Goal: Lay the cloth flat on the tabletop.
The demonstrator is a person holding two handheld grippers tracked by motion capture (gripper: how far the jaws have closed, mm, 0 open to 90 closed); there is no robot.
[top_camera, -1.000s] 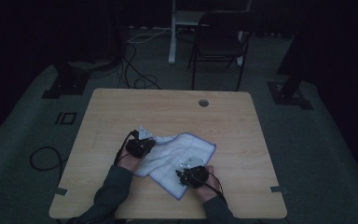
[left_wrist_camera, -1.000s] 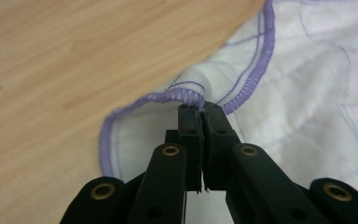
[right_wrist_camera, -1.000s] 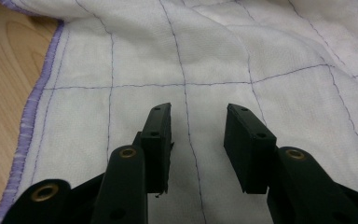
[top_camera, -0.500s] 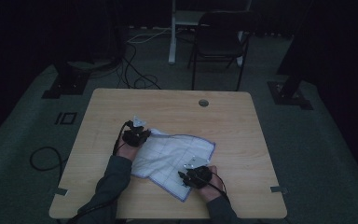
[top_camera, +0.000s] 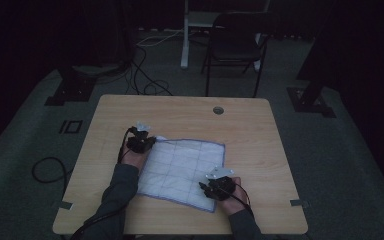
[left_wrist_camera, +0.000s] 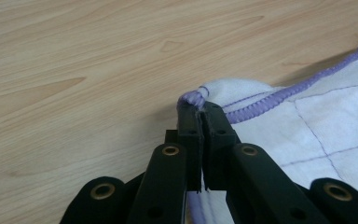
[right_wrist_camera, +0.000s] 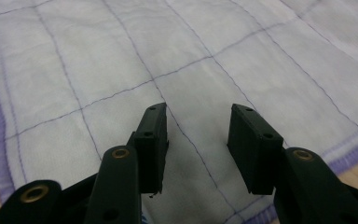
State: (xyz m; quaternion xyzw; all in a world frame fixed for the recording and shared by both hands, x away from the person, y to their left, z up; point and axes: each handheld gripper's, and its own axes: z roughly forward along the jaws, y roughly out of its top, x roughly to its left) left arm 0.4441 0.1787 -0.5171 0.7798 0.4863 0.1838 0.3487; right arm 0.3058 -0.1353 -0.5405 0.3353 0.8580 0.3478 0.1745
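Both forearms come in from the near edge of the table point(top_camera: 260, 125), each hand carrying a pair of black tongs. The left tongs point(left_wrist_camera: 199, 109) sit at the far left corner of the cloth point(top_camera: 182, 172), clenched tight on that corner: in the left gripper view the purple hem bunches into a small knot just above the pressed-together tips, and the cloth fans out to the right behind them. The left hand lies low, its grey sleeve point(top_camera: 117, 192) stretching back toward the near edge.

The right tongs point(right_wrist_camera: 198, 128) hover over the near right part of the cloth with their jaws apart; they have just been opening, and nothing is pinched between them, only flat fabric lying beneath the gap.

The cloth lies spread near the middle of the table, somewhat toward the near side, almost flat. It is white, soft-looking and woven, crossed by thin purple lines into a grid of squares, with a thick stitched purple border.

The table is light wood grain, rectangular with rounded corners, with a small round cable hole point(top_camera: 218, 110) near its far edge. The room is dim: grey carpet, a dark folding chair point(top_camera: 235, 47) beyond the table, and black cables point(top_camera: 145, 80) trailing across the floor at far left.
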